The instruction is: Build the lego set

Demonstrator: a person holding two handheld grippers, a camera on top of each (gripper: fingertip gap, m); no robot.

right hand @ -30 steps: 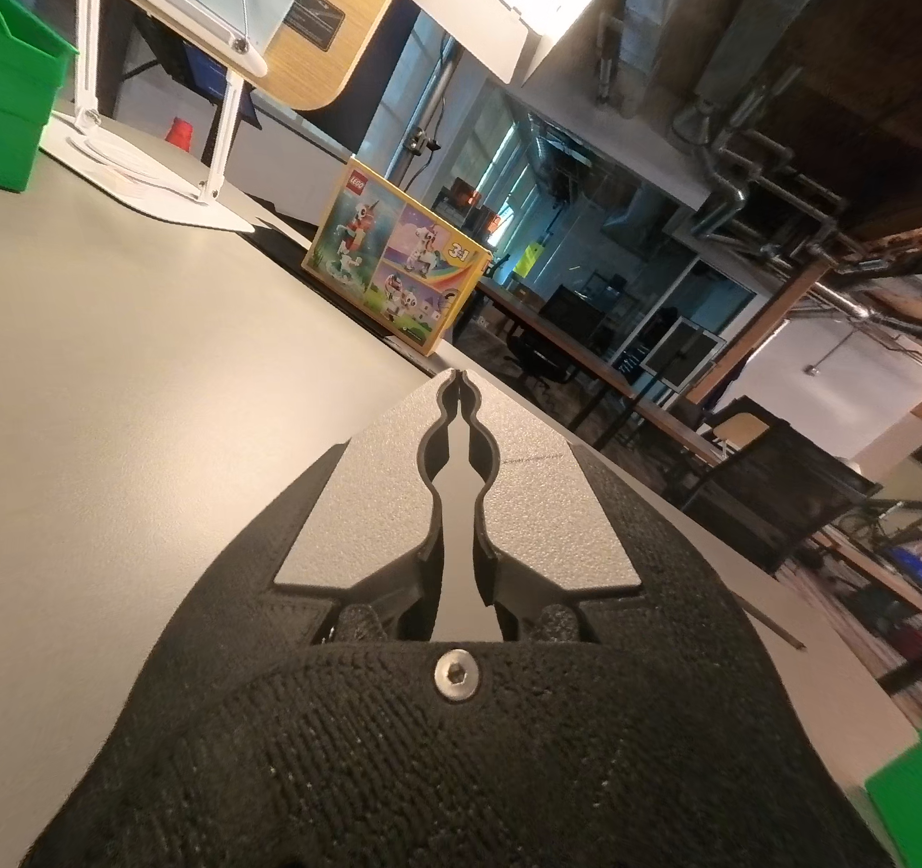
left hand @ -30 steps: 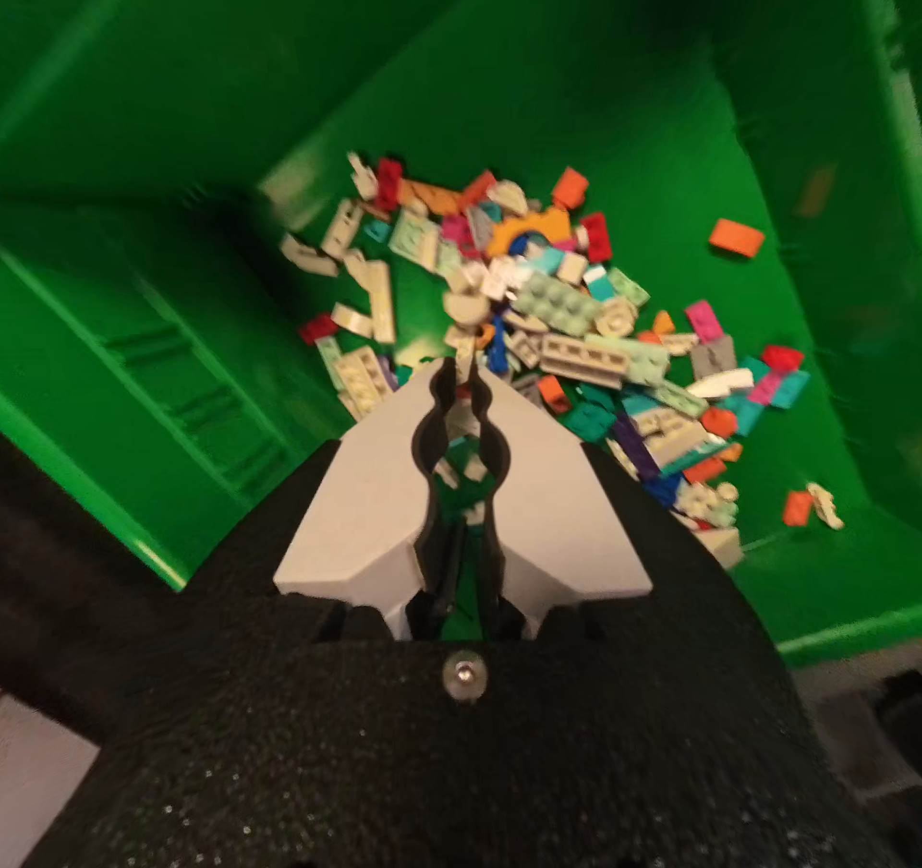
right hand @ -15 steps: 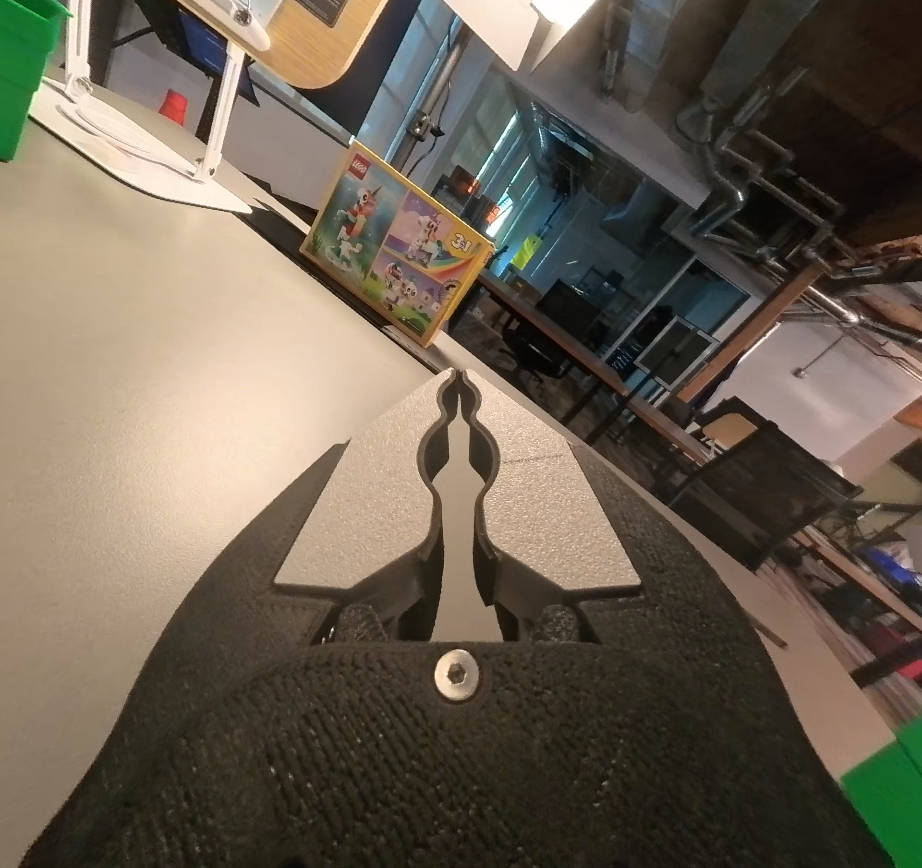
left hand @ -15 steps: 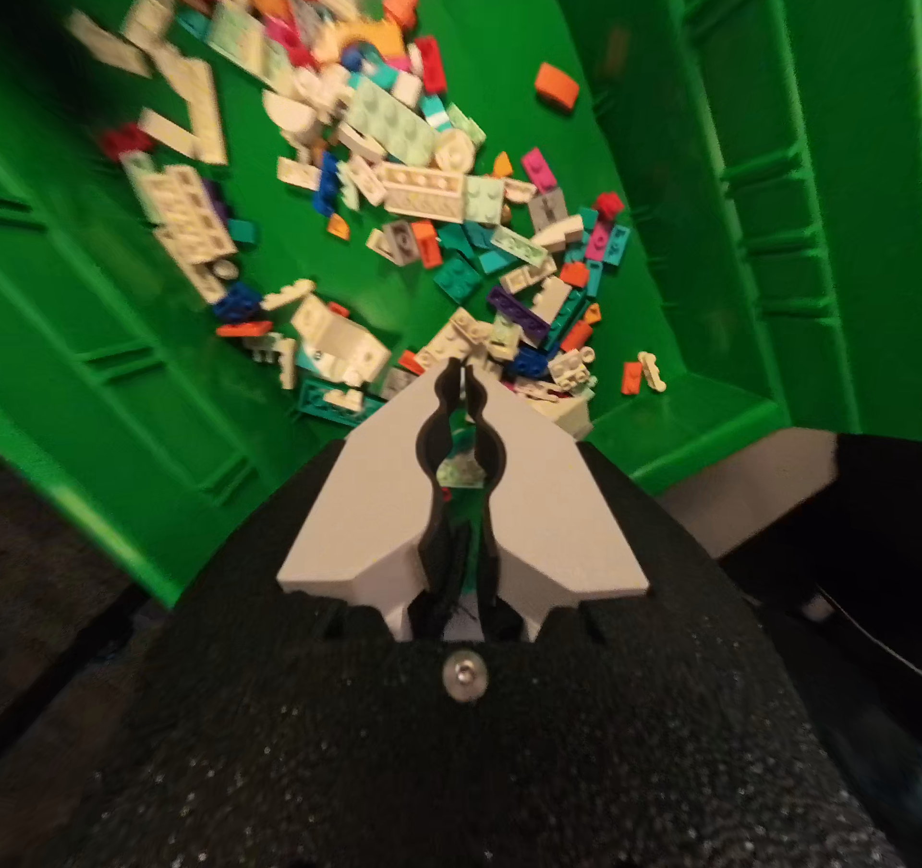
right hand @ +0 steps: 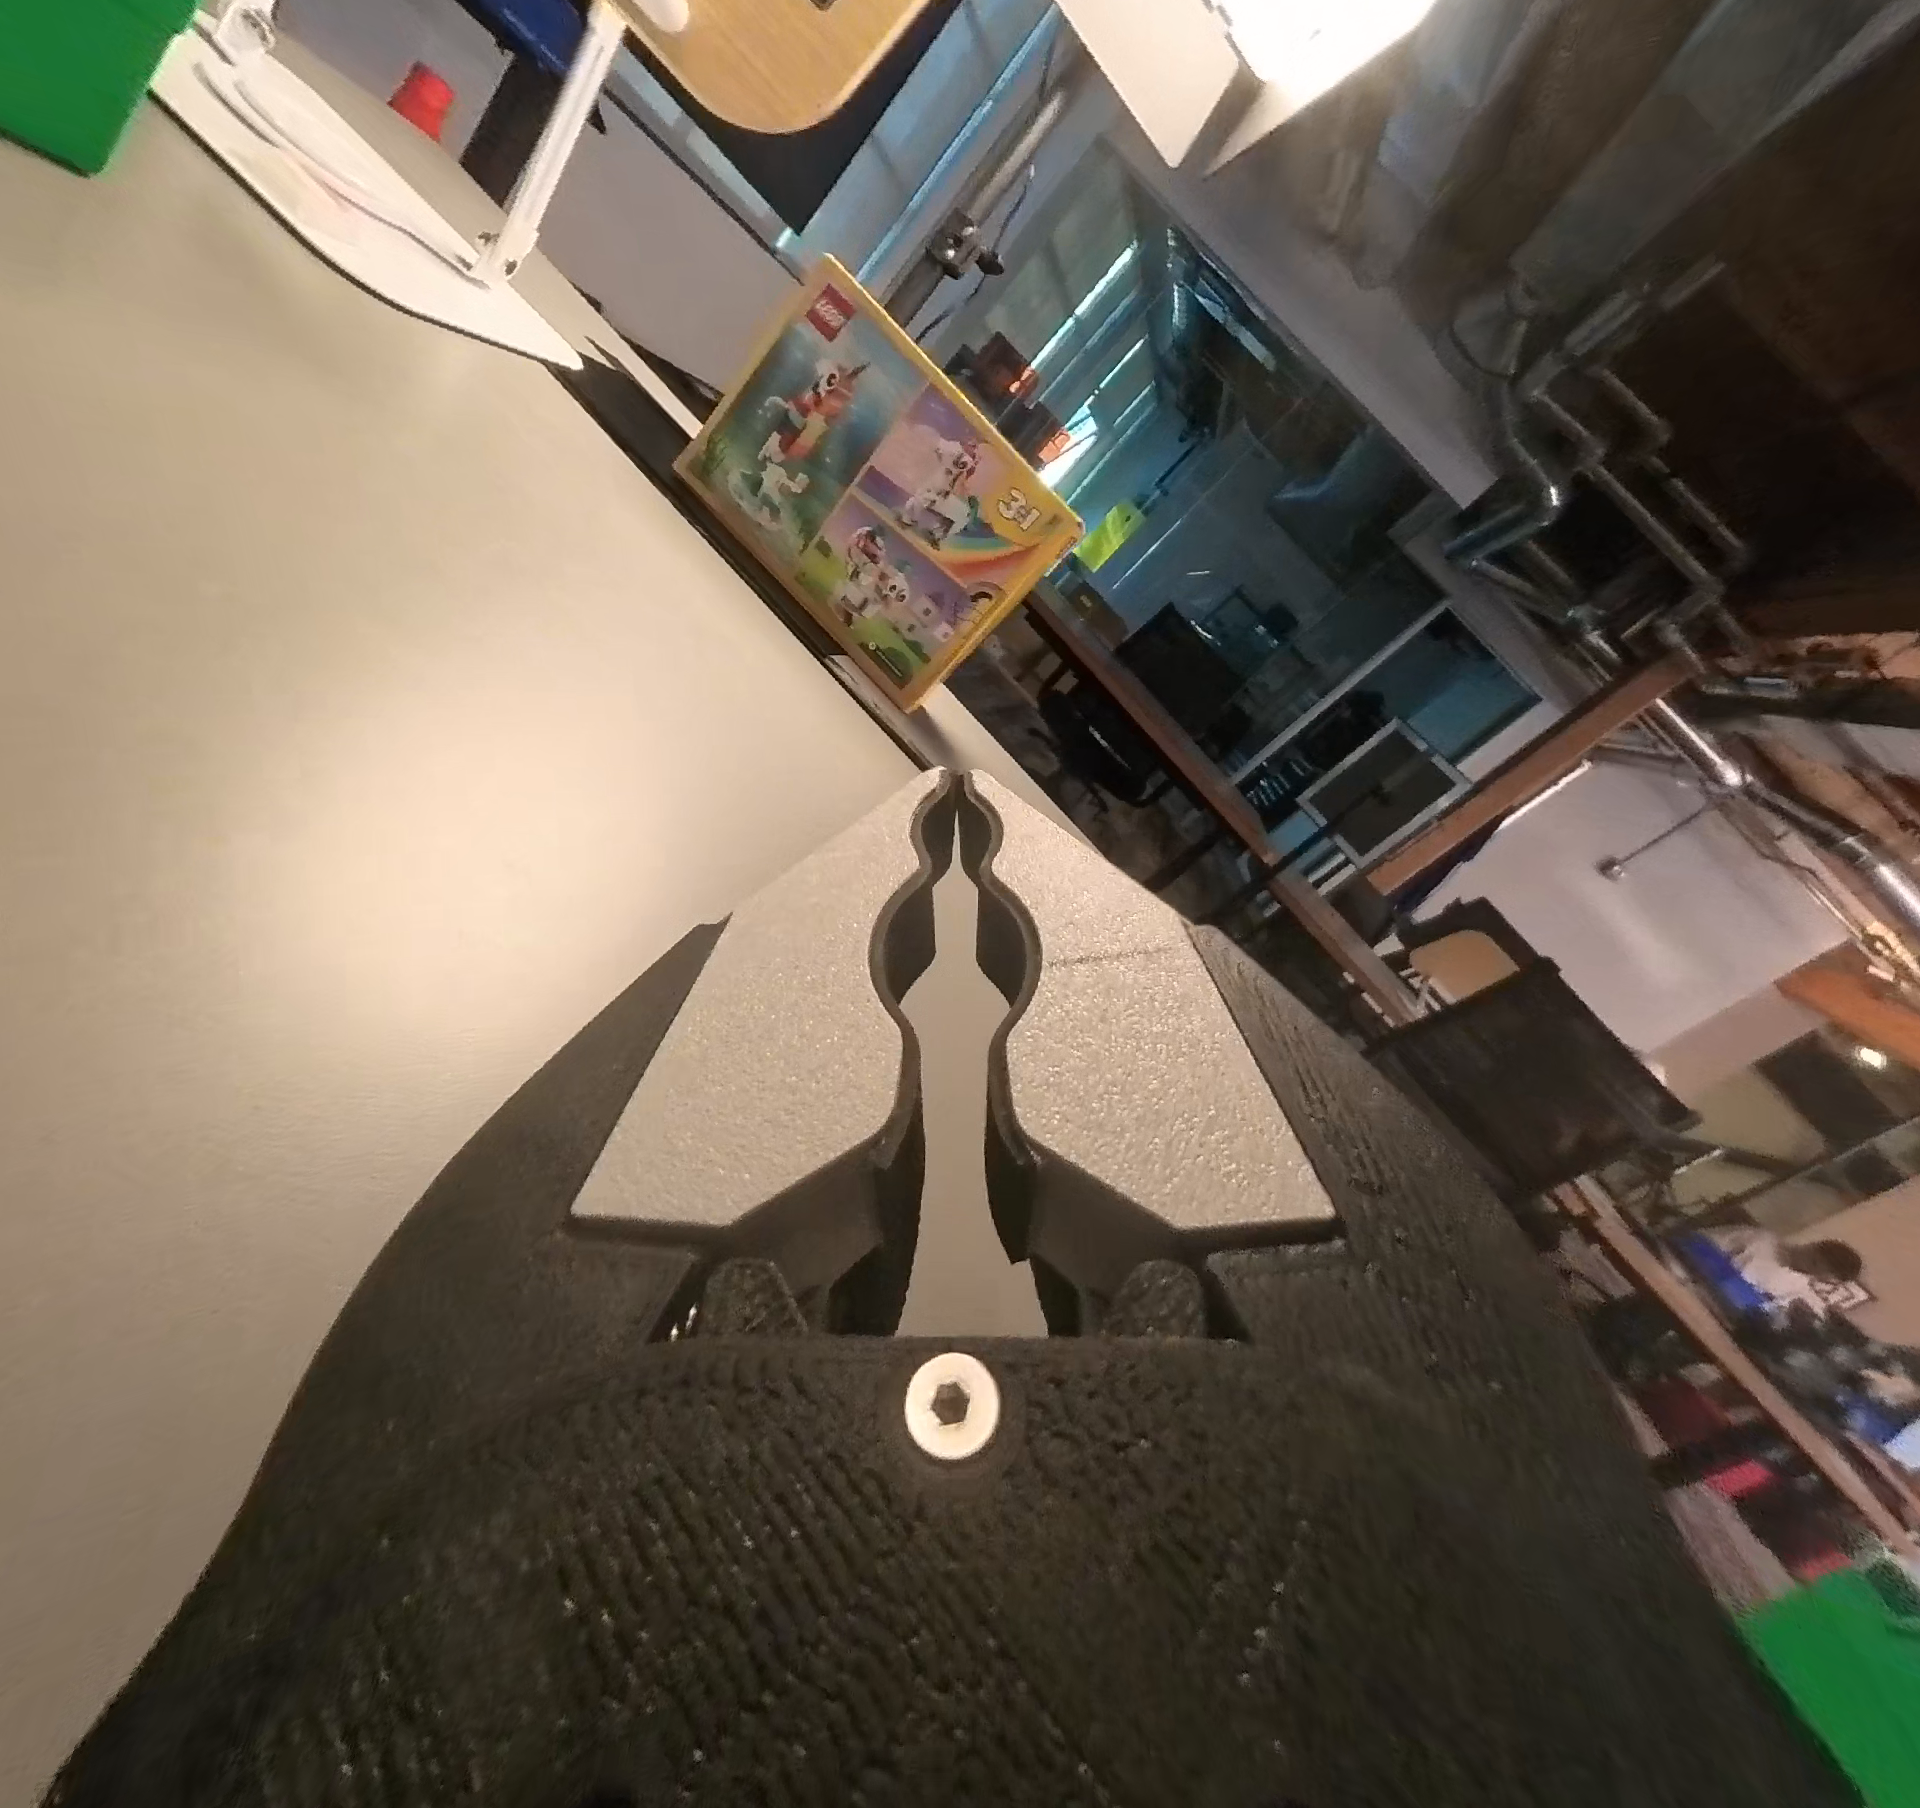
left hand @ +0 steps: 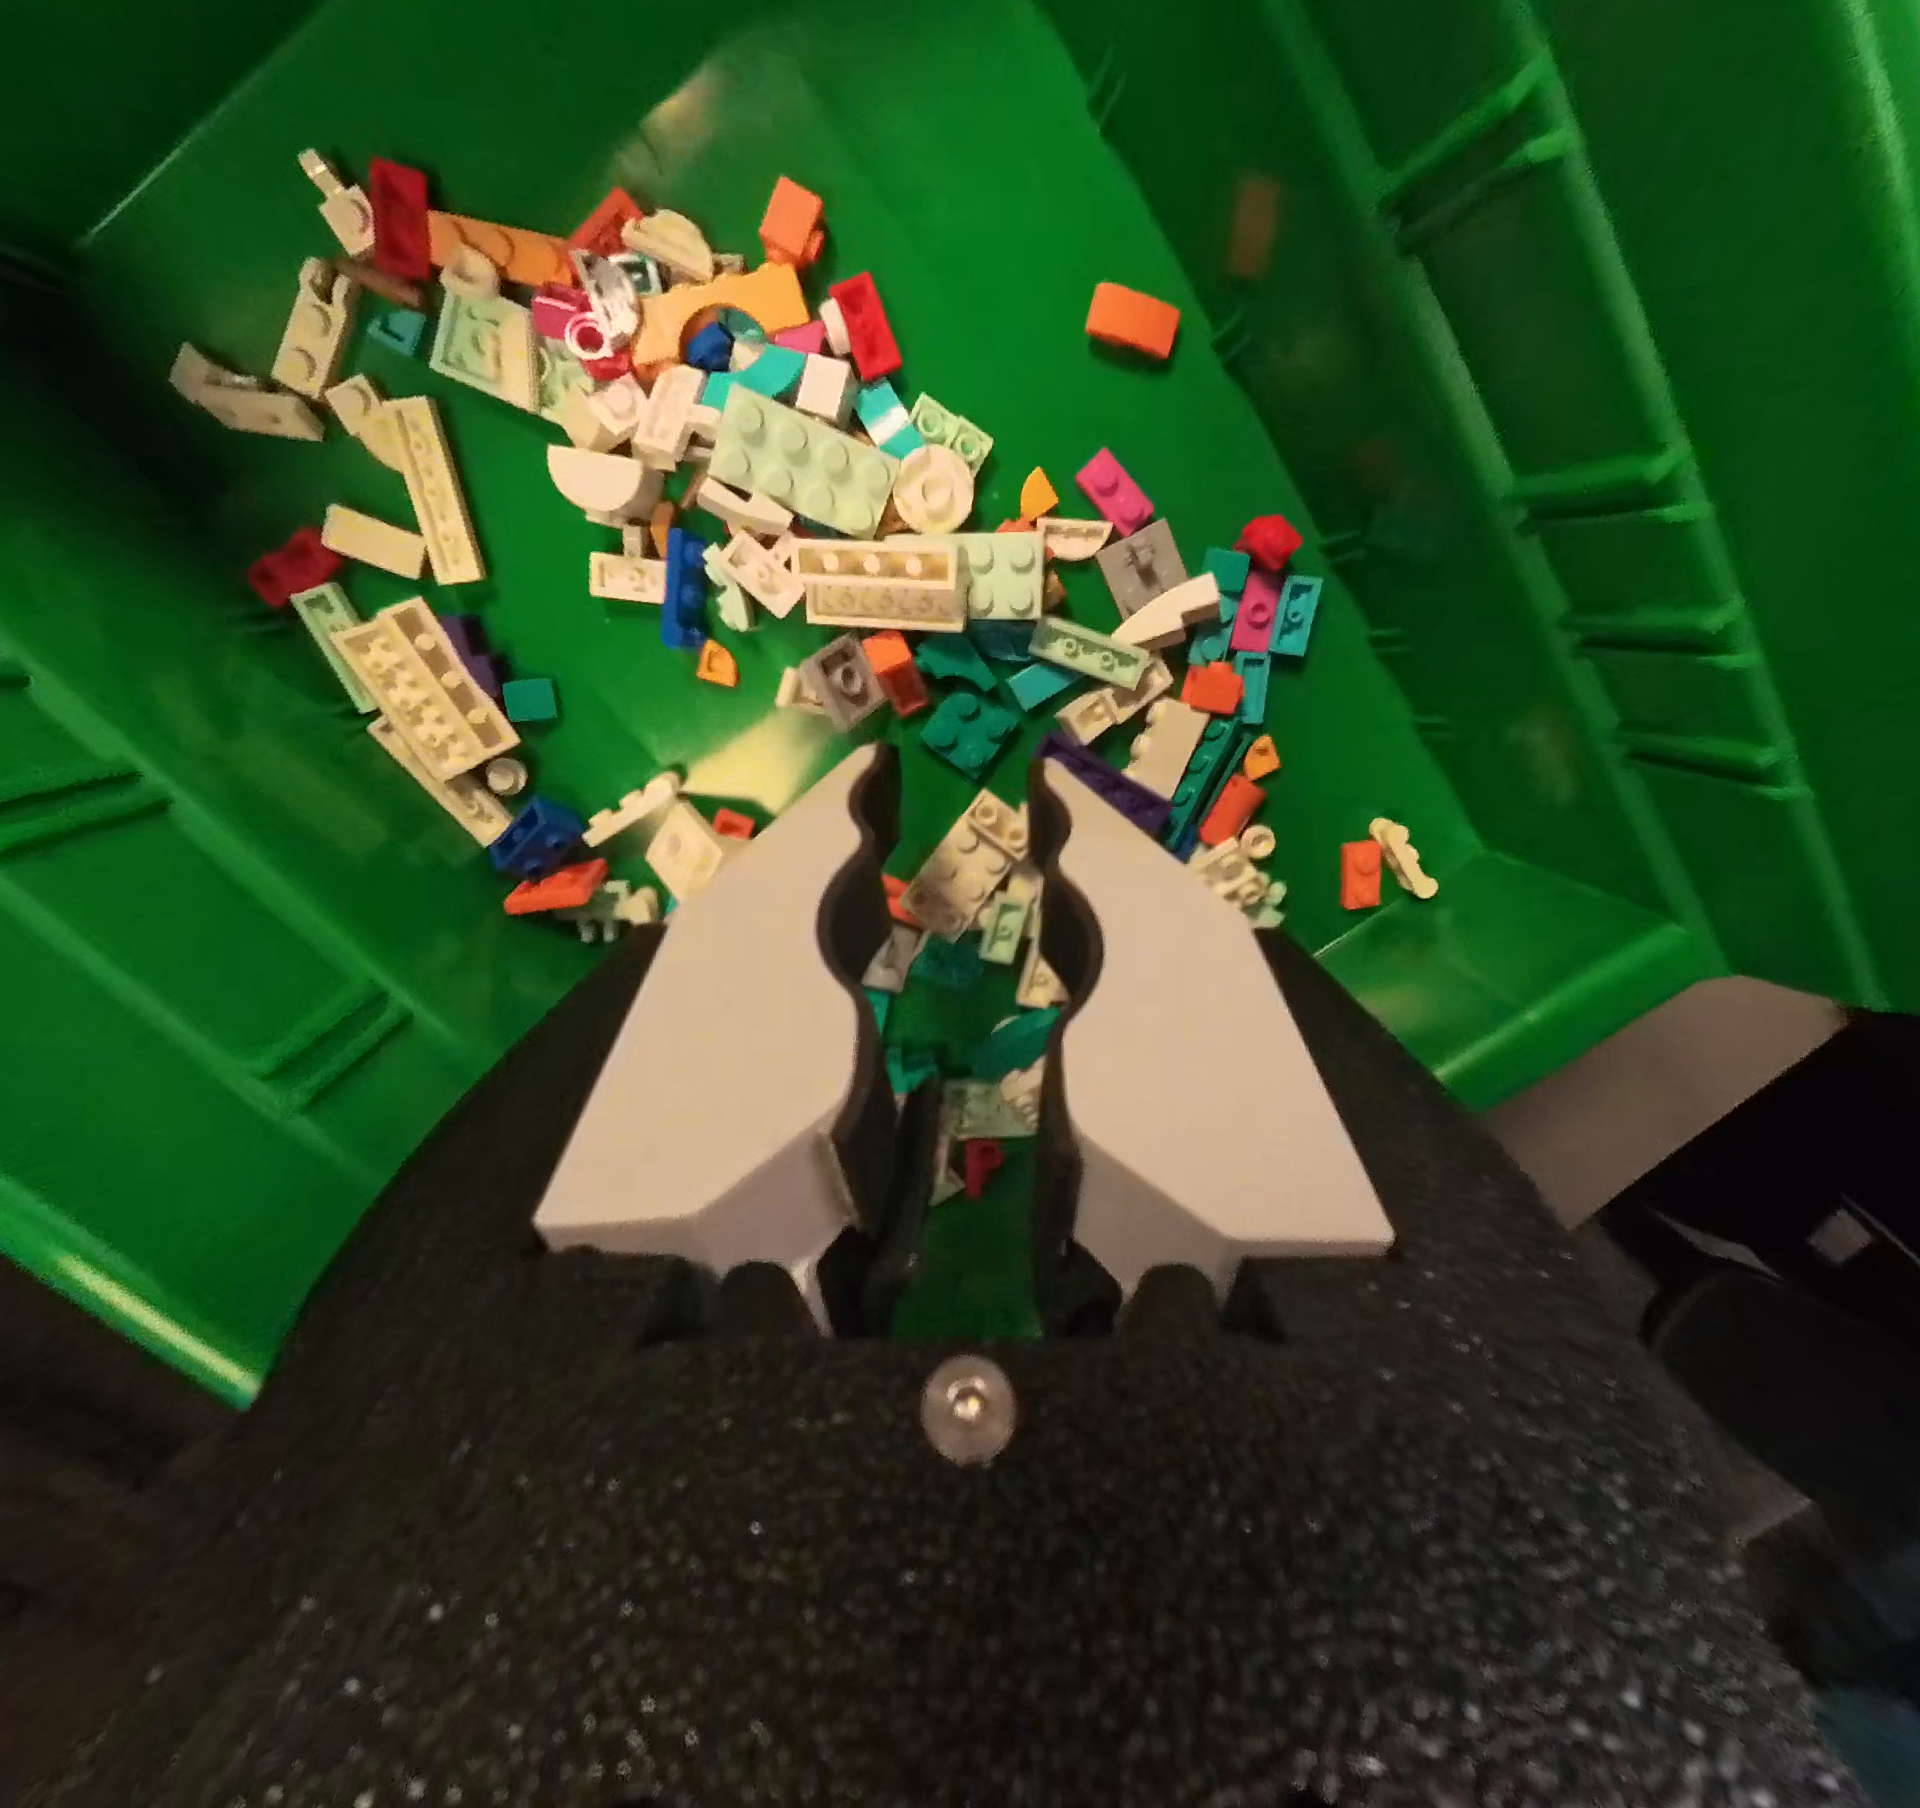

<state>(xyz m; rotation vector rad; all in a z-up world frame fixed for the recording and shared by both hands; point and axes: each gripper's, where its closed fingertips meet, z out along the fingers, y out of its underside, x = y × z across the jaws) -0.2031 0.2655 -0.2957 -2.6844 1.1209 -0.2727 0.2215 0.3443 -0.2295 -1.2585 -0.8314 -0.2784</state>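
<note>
A heap of loose lego pieces (left hand: 790,511) in white, mint, teal, orange, red and pink lies on the floor of a green plastic bin (left hand: 1455,408). My left gripper (left hand: 961,771) hangs over the near side of the heap, jaws open and empty. White plates (left hand: 971,865) show between the fingers. A long mint plate (left hand: 800,459) lies mid-heap. My right gripper (right hand: 956,782) is shut and empty, low over a beige table (right hand: 312,667), tilted. The lego set's box (right hand: 883,532) stands at the table's far edge.
The bin's ribbed walls (left hand: 1662,511) rise on all sides of the left gripper. In the right wrist view a green bin (right hand: 94,23) stands at far left, a white lamp stand (right hand: 551,158) beside it, and another green corner (right hand: 1860,1644) at bottom right. Left tips to right tips: about 45 cm.
My left gripper has opened and swung back over the heap inside the bin. The right gripper has rolled, so the table and box look more tilted; it stays shut.
</note>
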